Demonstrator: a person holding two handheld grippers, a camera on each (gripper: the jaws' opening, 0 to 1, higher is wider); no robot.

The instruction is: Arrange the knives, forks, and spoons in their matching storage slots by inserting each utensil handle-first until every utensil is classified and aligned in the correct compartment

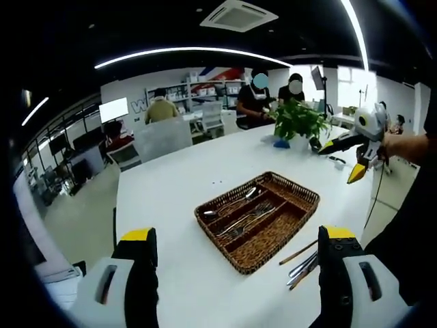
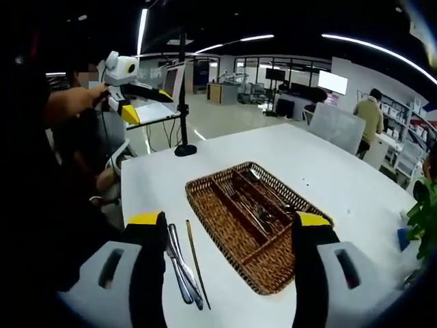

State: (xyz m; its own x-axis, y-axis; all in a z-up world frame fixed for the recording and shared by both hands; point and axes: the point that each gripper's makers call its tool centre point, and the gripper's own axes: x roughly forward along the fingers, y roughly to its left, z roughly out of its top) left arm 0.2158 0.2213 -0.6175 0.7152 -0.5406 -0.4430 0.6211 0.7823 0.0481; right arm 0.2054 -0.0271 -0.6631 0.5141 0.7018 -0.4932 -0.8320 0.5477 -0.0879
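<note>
A brown wicker basket [image 1: 207, 216] [image 2: 199, 186] with three long slots lies mid-table. A spoon [image 1: 237, 203] rests in one slot and forks [image 1: 250, 219] [image 2: 254, 213] in the middle one. Beside the basket lie loose knives [image 1: 304, 265] [image 2: 180, 268] and a thin brown stick [image 2: 196, 265]. My left gripper [image 1: 239, 234] hovers open in front of the basket, holding nothing; in the right gripper view it hangs at the upper left [image 2: 127, 96]. My right gripper [image 2: 229, 219] is open and empty above the basket and knives, and appears raised at the right [image 1: 349, 156].
A potted plant [image 1: 298, 119] [image 2: 425, 217] and a small blue object [image 1: 281, 143] stand on the white table [image 1: 171, 191]. A pole on a black base [image 2: 184, 147] stands at a table corner. People sit at desks behind, near a chair [image 1: 161, 138].
</note>
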